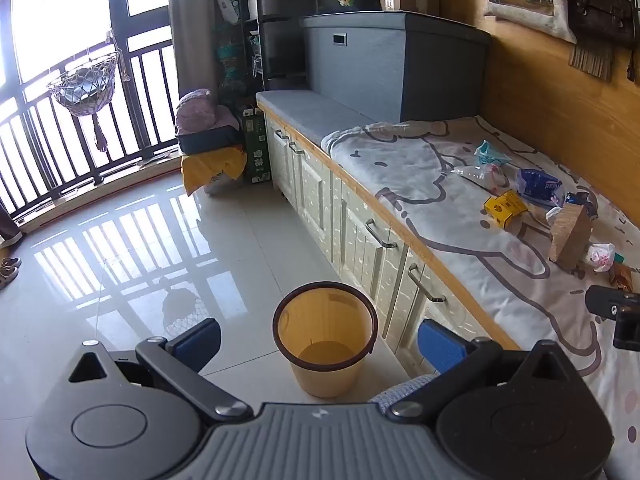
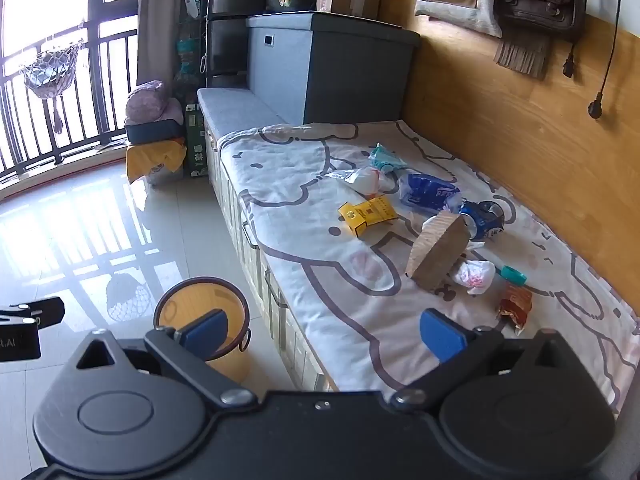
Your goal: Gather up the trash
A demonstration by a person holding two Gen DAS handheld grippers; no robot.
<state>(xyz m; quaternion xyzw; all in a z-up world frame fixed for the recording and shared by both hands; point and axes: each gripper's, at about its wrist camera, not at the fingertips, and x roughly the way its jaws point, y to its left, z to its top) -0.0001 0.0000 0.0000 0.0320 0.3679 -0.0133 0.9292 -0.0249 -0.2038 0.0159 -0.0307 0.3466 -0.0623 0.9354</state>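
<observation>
Both grippers' fingers spread wide, nothing between them. Left gripper (image 1: 319, 342) frames the yellow bin (image 1: 325, 338) on the floor; trash (image 2: 436, 224) lies on the bed (image 2: 304, 240), far beyond the right gripper (image 2: 324, 334).

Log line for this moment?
left gripper: open, empty | right gripper: open, empty | bin: empty, on floor | trash: on bench

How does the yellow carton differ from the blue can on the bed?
The yellow carton is a boxy pack with its flap open; the blue can is round metal, crushed and dented. The carton lies nearer the bed's floor-side edge, clear of other litter; the can sits closer to the wooden wall, right behind the wooden block. Both lie on the printed blanket, not yet in the yellow bin.
</observation>
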